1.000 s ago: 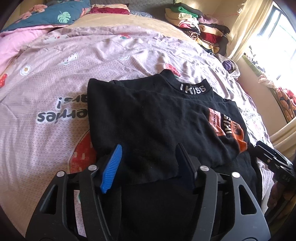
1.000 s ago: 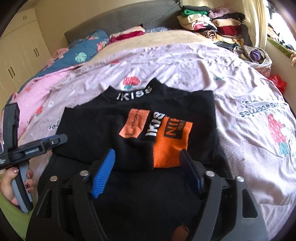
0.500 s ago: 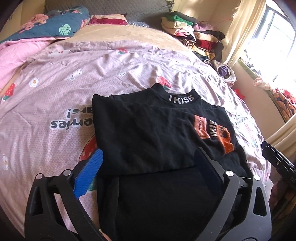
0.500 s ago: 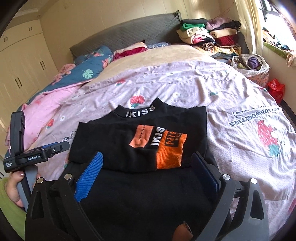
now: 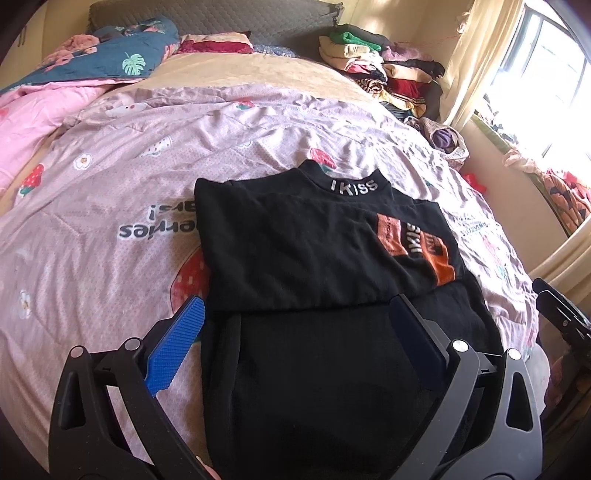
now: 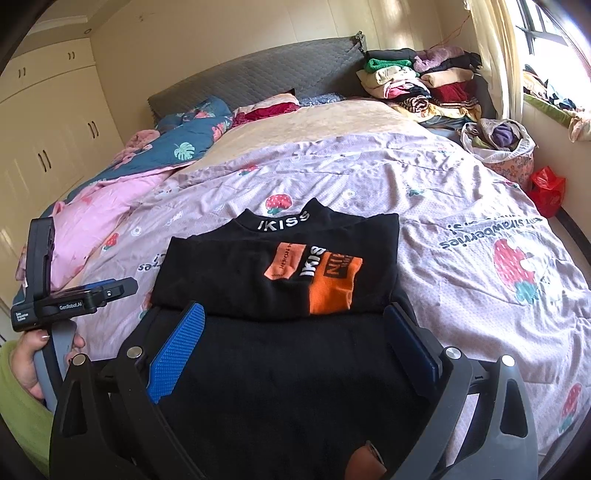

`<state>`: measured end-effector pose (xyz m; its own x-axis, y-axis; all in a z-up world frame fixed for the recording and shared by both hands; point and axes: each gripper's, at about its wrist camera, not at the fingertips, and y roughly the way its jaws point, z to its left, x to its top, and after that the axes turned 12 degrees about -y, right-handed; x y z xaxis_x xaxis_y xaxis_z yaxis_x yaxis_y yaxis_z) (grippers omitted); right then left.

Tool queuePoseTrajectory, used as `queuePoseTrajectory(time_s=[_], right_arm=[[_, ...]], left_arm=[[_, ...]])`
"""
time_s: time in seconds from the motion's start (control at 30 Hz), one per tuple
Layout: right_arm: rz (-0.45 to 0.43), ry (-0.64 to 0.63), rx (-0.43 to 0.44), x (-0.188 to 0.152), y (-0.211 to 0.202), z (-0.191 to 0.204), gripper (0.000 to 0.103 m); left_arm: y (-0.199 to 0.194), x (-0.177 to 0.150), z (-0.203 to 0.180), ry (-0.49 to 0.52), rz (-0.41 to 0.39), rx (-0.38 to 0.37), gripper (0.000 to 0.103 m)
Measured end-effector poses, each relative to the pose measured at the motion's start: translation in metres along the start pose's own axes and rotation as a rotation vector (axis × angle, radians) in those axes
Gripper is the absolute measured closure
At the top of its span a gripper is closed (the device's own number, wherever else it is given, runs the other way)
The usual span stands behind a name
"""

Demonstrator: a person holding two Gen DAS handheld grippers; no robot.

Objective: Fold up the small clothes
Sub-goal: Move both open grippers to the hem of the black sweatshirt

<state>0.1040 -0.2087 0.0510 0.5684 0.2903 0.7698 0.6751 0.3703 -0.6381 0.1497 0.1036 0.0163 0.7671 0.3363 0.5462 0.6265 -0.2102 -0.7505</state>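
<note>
Black top (image 5: 295,251) lies folded on the pink strawberry-print bedspread (image 5: 110,206) in the left wrist view, its collar, lettered IKISS, pointing toward the headboard (image 5: 221,18). An orange patch (image 5: 413,243) shows on its right side, and a folded layer ends in a straight edge across the middle of the garment. The left gripper (image 5: 295,332) hangs over the near half of the top with its jaws spread wide, having just been opening; the cloth lies under the gap and neither pad presses on it. A stack of folded clothes (image 5: 380,74) sits at the far right of the bed, beside a curtain (image 5: 476,55).

From the right wrist view, the same top (image 6: 288,280) lies centred on the bedspread (image 6: 461,206), the orange patch (image 6: 328,284) toward its right. The right gripper (image 6: 295,332) is likewise released, its jaws just opened wide above the near part of the garment, gripping nothing. At the left edge a hand (image 6: 29,365) in a green sleeve (image 6: 18,406) holds the handle of the other tool. Cream wardrobe doors (image 6: 44,129) stand at the far left, and a laundry basket (image 6: 506,147) sits by the bed's right side.
</note>
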Motion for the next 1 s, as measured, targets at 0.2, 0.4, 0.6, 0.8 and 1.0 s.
queuePoseTrajectory(time_s=[0.2,0.4,0.6,0.8,1.0], right_arm=[[0.013,-0.008,0.001,-0.014,-0.008,0.000,0.006],[0.033,-0.001,-0.006,-0.030,-0.015,-0.005,0.006],[0.068,0.010,-0.010,-0.053,-0.020,-0.013,0.006],[0.090,0.036,-0.012,-0.074,-0.027,-0.020,0.006],[0.102,0.043,-0.026,-0.088,-0.035,-0.025,0.006]], left_arm=[[-0.005,-0.013,0.003,0.000,0.016,0.007,0.009],[-0.013,-0.027,0.008,0.001,0.028,0.015,0.009],[-0.020,-0.039,0.018,-0.020,0.045,0.028,0.009],[-0.027,-0.056,0.028,-0.025,0.082,0.044,0.009],[-0.030,-0.078,0.035,-0.023,0.143,0.037,0.009]])
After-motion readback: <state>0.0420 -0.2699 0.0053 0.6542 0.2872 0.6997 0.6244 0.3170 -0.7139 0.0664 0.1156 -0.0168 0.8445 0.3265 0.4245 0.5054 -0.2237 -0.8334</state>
